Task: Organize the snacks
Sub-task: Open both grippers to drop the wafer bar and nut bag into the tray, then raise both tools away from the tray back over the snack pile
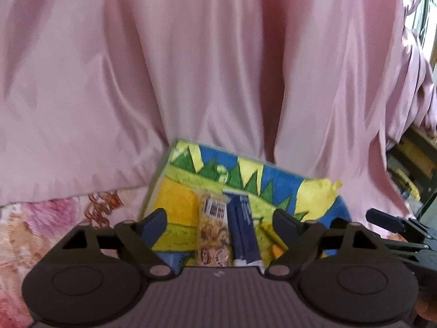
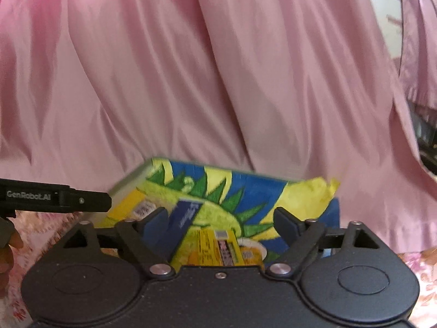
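Against the pink curtain (image 1: 191,68) stands the painted box (image 1: 275,180), with a clear packet of snacks (image 1: 213,235), a dark blue packet (image 1: 244,232) and a yellow packet (image 2: 215,251) lying inside. The left gripper (image 1: 220,218) and right gripper (image 2: 221,218) both hover over it, jaws spread and empty. Probably best to lift clear without snagging the box's rim before fetching another snack.

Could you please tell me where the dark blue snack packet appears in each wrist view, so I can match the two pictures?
Left wrist view: the dark blue snack packet lies bottom centre, right of a clear nut packet.
Right wrist view: it leans left of centre, beside the left finger.
Shared landmark: the painted box against the pink curtain.
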`<state>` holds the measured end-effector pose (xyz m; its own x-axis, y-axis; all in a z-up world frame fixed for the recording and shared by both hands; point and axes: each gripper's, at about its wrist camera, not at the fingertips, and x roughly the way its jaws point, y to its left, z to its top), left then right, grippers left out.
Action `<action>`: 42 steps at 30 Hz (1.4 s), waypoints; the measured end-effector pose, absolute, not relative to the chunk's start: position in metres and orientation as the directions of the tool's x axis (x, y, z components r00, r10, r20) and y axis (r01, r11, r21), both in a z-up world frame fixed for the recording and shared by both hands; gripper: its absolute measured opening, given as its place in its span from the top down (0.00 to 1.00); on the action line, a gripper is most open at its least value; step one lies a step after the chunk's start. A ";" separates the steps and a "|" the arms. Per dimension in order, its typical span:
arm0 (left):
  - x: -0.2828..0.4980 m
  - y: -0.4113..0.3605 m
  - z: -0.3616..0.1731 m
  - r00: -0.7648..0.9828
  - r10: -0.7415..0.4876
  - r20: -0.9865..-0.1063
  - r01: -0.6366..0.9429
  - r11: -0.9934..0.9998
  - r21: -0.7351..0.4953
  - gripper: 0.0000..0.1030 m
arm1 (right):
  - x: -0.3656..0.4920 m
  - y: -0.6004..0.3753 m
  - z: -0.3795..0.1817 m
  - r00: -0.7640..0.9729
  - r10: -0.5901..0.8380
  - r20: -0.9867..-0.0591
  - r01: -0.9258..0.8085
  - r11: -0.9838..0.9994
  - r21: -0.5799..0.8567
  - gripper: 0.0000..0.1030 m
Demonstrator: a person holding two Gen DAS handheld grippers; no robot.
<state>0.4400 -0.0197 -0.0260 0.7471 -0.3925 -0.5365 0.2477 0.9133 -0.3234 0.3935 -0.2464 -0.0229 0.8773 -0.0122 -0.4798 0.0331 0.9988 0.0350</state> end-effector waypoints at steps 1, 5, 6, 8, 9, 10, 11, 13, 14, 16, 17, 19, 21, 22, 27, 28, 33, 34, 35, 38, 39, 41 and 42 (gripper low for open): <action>0.435 -0.017 -0.020 0.754 -0.398 -0.523 0.252 0.910 -0.329 0.09 | 0.389 -0.246 -0.017 0.884 -0.012 -0.467 0.033 0.999 0.037 0.13; 0.415 -0.006 0.000 0.800 -0.386 -0.461 0.248 0.910 -0.332 0.00 | 0.368 -0.244 0.005 0.913 -0.008 -0.408 0.030 0.998 0.047 0.06; 0.410 -0.003 0.005 0.810 -0.382 -0.445 0.249 0.911 -0.329 0.00 | 0.362 -0.243 0.010 0.919 -0.007 -0.393 0.028 0.999 0.046 0.05; 0.399 0.002 0.013 0.823 -0.376 -0.426 0.247 0.912 -0.327 0.00 | 0.351 -0.240 0.020 0.932 -0.004 -0.364 0.022 0.999 0.045 0.03; 0.394 0.004 0.017 0.827 -0.372 -0.421 0.243 0.913 -0.329 0.00 | 0.346 -0.239 0.025 0.937 -0.004 -0.349 0.021 0.999 0.046 0.03; 0.389 0.007 0.020 0.831 -0.370 -0.415 0.241 0.912 -0.332 0.00 | 0.339 -0.238 0.029 0.943 -0.003 -0.334 0.021 0.999 0.048 0.02; 0.383 0.010 0.024 0.836 -0.370 -0.406 0.240 0.911 -0.336 0.00 | 0.333 -0.238 0.033 0.947 -0.002 -0.320 0.020 0.998 0.053 0.01; 0.371 0.015 0.029 0.847 -0.366 -0.386 0.240 0.910 -0.337 0.00 | 0.320 -0.236 0.041 0.957 -0.002 -0.290 0.023 0.997 0.067 0.01; 0.364 0.018 0.032 0.853 -0.363 -0.376 0.240 0.911 -0.335 0.00 | 0.313 -0.235 0.044 0.961 -0.003 -0.275 0.024 0.997 0.073 0.01; 0.352 0.023 0.036 0.862 -0.358 -0.359 0.243 0.913 -0.327 0.00 | 0.299 -0.233 0.049 0.969 -0.001 -0.249 0.021 0.997 0.077 0.01; 0.345 0.025 0.037 0.866 -0.354 -0.353 0.242 0.915 -0.322 0.00 | 0.293 -0.232 0.051 0.971 -0.001 -0.238 0.019 0.997 0.075 0.01; 0.333 0.029 0.041 0.873 -0.347 -0.342 0.243 0.919 -0.312 0.00 | 0.282 -0.229 0.055 0.975 0.004 -0.222 0.011 0.998 0.066 0.01; 0.323 0.033 0.042 0.879 -0.342 -0.332 0.240 0.920 -0.310 0.00 | 0.270 -0.226 0.059 0.978 0.012 -0.209 0.000 0.998 0.057 0.01; 0.316 0.035 0.043 0.886 -0.335 -0.322 0.236 0.922 -0.308 0.00 | 0.264 -0.225 0.061 0.979 0.017 -0.203 -0.006 0.999 0.054 0.01; 0.284 0.045 0.043 0.909 -0.300 -0.288 0.226 0.938 -0.264 0.00 | 0.237 -0.218 0.067 0.982 0.038 -0.187 -0.030 0.998 0.047 0.01; 0.278 0.047 0.042 0.911 -0.295 -0.288 0.225 0.941 -0.253 0.00 | 0.231 -0.216 0.068 0.982 0.042 -0.184 -0.034 0.998 0.047 0.01; 0.252 0.056 0.036 0.901 -0.283 -0.328 0.216 0.950 -0.227 0.00 | 0.201 -0.209 0.066 0.983 0.053 -0.178 -0.045 0.998 0.045 0.01; 0.246 0.057 0.035 0.900 -0.279 -0.335 0.212 0.952 -0.221 0.00 | 0.195 -0.207 0.065 0.983 0.053 -0.178 -0.046 0.998 0.047 0.01; 0.241 0.059 0.034 0.898 -0.275 -0.342 0.210 0.954 -0.216 0.00 | 0.190 -0.206 0.062 0.983 0.054 -0.178 -0.045 0.998 0.049 0.01; 0.227 0.063 0.030 0.895 -0.262 -0.362 0.198 0.959 -0.203 0.00 | 0.177 -0.204 0.056 0.981 0.051 -0.185 -0.040 0.997 0.061 0.01; 0.223 0.064 0.028 0.892 -0.257 -0.371 0.192 0.960 -0.204 0.00 | 0.172 -0.203 0.053 0.981 0.050 -0.190 -0.038 0.997 0.068 0.01; 0.216 0.066 0.024 0.885 -0.252 -0.391 0.182 0.961 -0.207 0.00 | 0.165 -0.203 0.047 0.978 0.047 -0.201 -0.031 0.996 0.081 0.01; 0.212 0.067 0.021 0.882 -0.250 -0.399 0.180 0.962 -0.206 0.00 | 0.161 -0.202 0.044 0.977 0.046 -0.208 -0.028 0.996 0.086 0.01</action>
